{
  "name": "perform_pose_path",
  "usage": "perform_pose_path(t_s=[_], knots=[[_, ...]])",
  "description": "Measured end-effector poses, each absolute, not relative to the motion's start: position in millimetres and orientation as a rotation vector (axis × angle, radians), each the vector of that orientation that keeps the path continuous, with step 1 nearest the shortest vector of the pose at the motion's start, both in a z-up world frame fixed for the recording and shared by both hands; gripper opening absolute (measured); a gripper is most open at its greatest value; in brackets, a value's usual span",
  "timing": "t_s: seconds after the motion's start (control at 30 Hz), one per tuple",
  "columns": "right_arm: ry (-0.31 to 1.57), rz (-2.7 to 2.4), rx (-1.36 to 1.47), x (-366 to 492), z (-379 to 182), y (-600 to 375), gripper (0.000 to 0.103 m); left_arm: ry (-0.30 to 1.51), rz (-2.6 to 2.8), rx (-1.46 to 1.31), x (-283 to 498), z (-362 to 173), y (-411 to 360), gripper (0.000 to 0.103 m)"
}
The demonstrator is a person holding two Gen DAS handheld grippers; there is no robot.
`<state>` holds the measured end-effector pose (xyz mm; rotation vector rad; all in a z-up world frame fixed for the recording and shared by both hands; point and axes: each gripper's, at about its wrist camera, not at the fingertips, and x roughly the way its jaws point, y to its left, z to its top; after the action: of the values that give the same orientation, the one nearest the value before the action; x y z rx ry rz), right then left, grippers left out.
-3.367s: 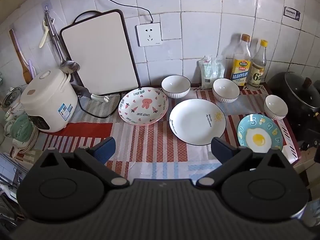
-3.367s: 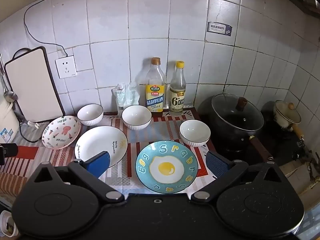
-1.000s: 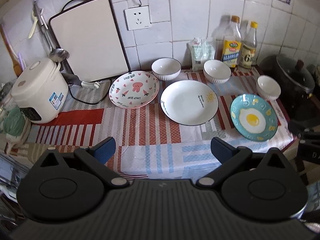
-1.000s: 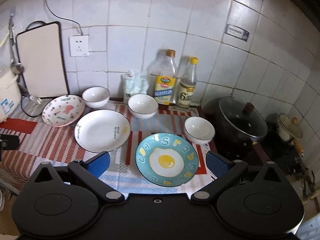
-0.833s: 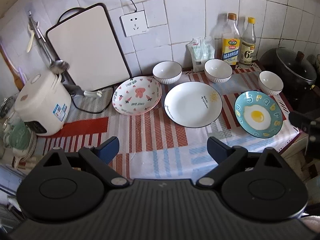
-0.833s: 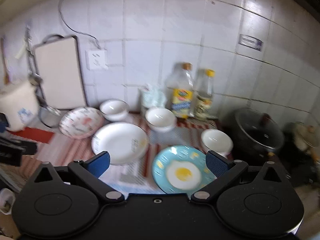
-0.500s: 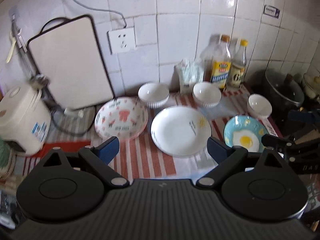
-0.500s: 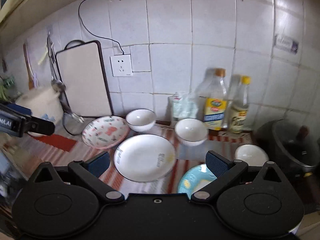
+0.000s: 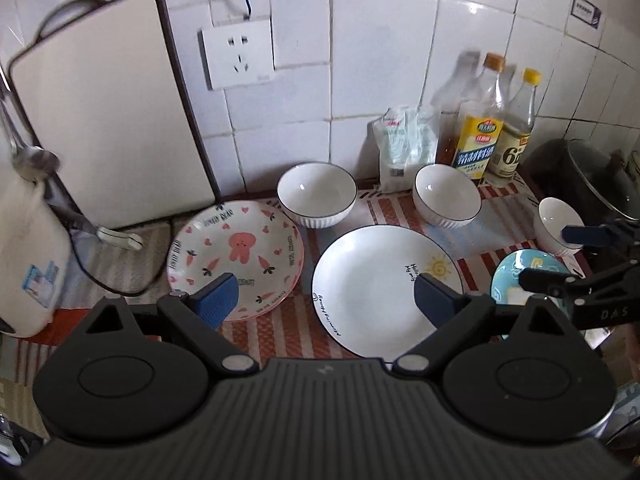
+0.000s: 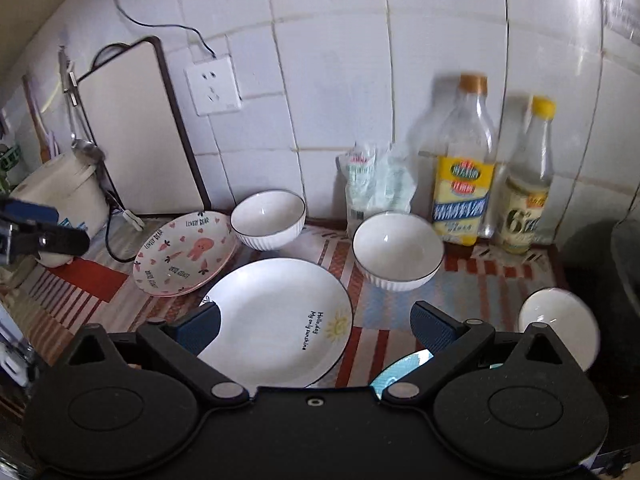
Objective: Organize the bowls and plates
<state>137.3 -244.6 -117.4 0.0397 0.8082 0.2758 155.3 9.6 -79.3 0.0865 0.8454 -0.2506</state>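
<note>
On the striped cloth lie a pink rabbit plate (image 9: 236, 254) (image 10: 184, 256), a white sun plate (image 9: 380, 288) (image 10: 276, 320) and a blue egg plate (image 9: 516, 276) (image 10: 400, 372), which is mostly hidden. Three white bowls stand behind them: left (image 9: 317, 193) (image 10: 268, 218), middle (image 9: 447, 195) (image 10: 398, 250), right (image 9: 558, 220) (image 10: 558, 316). My left gripper (image 9: 326, 300) is open and empty, above the near edges of the pink and white plates. My right gripper (image 10: 316, 326) is open and empty above the white plate; it also shows at the right in the left wrist view (image 9: 576, 256).
A white cutting board (image 9: 108, 112) leans on the tiled wall beside a rice cooker (image 9: 28, 252). Two bottles (image 9: 480, 132) and a plastic bag (image 9: 404, 144) stand at the back. A dark lidded pot (image 9: 592, 176) sits at the right.
Both grippers have moved forward and lower toward the counter. The right gripper has swung left, from over the egg plate to over the white plate. No dish has moved.
</note>
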Motion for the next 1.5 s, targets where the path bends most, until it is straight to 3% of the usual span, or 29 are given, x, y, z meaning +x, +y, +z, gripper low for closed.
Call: perform_pose_path(t_s=[0.07, 0.43, 0.53, 0.63, 0.8, 0.93, 1.17, 1.3, 1.5], knots=[[0.897, 0.321, 0.076, 157.6, -131.0, -247.3, 0.101, 0.827, -0.245, 0.111, 161.7, -92.9, 6.0, 0.096], [0.963, 0.275, 0.167, 210.3, -167.4, -247.8, 0.100, 0.976, -0.223, -0.065, 200.5, -183.1, 9.7, 0.095], [0.997, 0.262, 0.216, 224.6, -186.8, -247.8, 0.098, 1.059, -0.228, -0.090, 210.1, -210.3, 12.1, 0.086], [1.032, 0.250, 0.217, 236.5, -204.1, -246.5, 0.088, 1.086, -0.172, -0.083, 217.7, -229.7, 15.5, 0.075], [1.079, 0.264, 0.150, 250.3, -222.9, -243.9, 0.066, 1.072, -0.155, -0.047, 228.1, -244.1, 18.4, 0.067], [1.095, 0.254, 0.162, 253.5, -231.1, -245.1, 0.055, 1.128, -0.172, -0.079, 234.8, -253.9, 18.9, 0.062], [1.141, 0.178, 0.202, 261.0, -247.1, -255.0, 0.011, 1.078, -0.172, -0.227, 235.3, -263.0, 27.2, 0.035], [1.155, 0.144, 0.384, 265.0, -259.7, -269.9, 0.012, 1.051, -0.175, -0.325, 232.7, -265.1, 27.8, 0.015], [1.132, 0.176, 0.433, 260.7, -264.5, -276.2, 0.013, 1.054, -0.158, -0.191, 234.7, -261.5, 3.6, 0.019]])
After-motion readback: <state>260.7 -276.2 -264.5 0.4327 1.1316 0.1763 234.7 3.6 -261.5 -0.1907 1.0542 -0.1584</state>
